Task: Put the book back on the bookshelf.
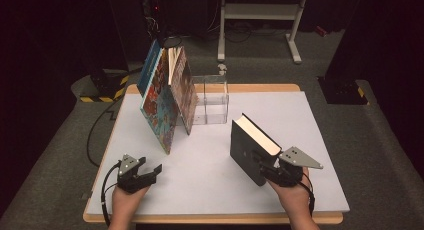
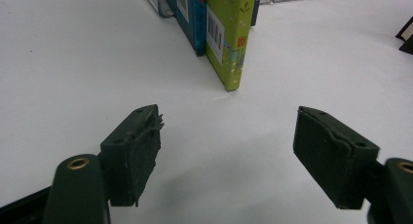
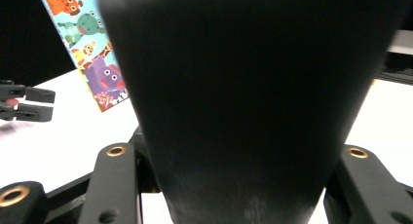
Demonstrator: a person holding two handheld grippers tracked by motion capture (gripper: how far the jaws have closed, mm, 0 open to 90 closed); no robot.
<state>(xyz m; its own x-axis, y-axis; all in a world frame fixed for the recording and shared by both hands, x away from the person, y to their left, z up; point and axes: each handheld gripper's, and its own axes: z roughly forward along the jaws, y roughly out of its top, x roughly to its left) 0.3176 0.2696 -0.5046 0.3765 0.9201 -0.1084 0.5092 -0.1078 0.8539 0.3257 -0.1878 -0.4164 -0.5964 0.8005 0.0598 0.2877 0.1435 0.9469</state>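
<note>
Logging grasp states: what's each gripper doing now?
Left gripper: open, empty.
Right gripper: around the thick black hardcover book; grip cannot be told.

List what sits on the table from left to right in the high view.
Left gripper → leaning picture books → clear plastic box → black hardcover book → right gripper.

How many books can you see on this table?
4, perhaps more hidden. Three lean together against the clear holder: a blue book, a colourful picture book and a brown-covered book. A black book stands in the right gripper.
</note>
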